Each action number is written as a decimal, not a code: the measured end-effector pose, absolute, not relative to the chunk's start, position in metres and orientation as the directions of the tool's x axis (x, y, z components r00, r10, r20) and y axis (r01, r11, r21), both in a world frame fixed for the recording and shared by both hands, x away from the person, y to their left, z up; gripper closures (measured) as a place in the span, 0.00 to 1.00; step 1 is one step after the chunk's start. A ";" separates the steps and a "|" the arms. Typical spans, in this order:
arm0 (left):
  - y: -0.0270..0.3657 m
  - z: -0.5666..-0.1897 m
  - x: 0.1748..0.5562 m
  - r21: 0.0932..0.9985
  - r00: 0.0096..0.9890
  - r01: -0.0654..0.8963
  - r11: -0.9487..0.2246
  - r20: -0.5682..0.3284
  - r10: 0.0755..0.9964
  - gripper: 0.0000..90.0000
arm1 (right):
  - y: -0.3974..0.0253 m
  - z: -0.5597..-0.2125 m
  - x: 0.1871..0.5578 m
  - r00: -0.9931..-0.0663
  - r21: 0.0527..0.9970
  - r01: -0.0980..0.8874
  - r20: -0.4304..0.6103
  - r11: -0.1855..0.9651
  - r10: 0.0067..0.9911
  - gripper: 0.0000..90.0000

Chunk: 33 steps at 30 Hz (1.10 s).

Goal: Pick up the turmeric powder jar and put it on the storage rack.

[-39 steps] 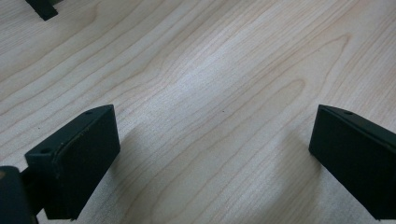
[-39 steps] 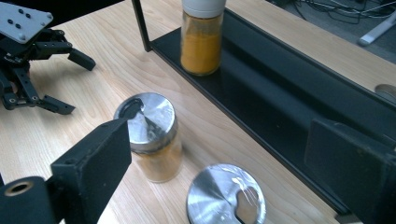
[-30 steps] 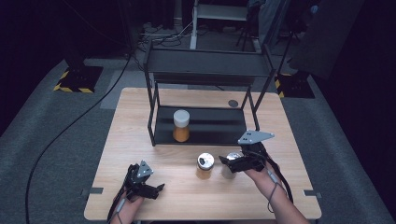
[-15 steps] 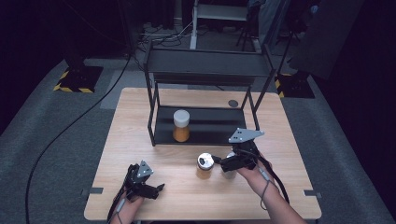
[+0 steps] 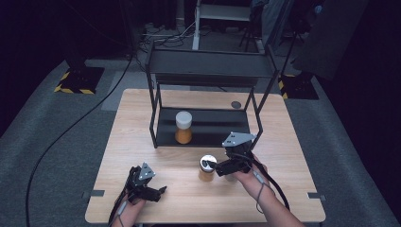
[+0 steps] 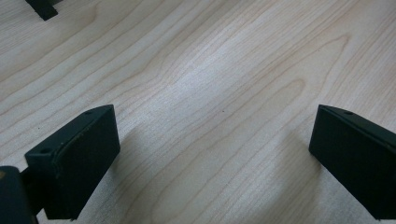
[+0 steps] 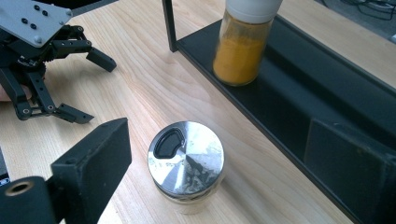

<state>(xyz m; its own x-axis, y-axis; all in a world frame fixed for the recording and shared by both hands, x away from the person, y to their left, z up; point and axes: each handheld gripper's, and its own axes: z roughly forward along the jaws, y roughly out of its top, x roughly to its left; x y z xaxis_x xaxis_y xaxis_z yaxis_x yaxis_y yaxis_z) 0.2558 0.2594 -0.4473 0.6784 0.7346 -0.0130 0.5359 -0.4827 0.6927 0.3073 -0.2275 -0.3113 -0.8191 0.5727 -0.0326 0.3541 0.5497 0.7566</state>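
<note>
The step in hand looks like a grasp of the shaker, the small jar with the metal lid, and doing it well means bringing the right gripper down so both jaws pass the lid and close on the glass body below it, level with the table, since a pinch on the rounded metal rim would likely slip or tip the jar. In the right gripper view the jaws stand wide apart: one rises at the lower left of the frame just beside the shaker, the other sits at the right edge of the frame over the rack, so the jar lies between them but much nearer the left one (a small shift to centre it would even out the squeeze). In the high view the shaker stands upright just below the centre of the frame, in front of the rack, with the gripper tips at its right side. The left gripper, at the lower left of that frame, has its jaws spread over bare wood and holds nothing. A second jar with orange powder stands on the rack's lower shelf.
</note>
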 end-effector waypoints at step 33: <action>0.260 -0.447 0.256 0.692 0.680 0.535 -0.484 -0.012 0.733 0.02 | -0.180 -0.332 0.334 -0.822 0.630 0.441 -0.003 0.639 0.570 0.10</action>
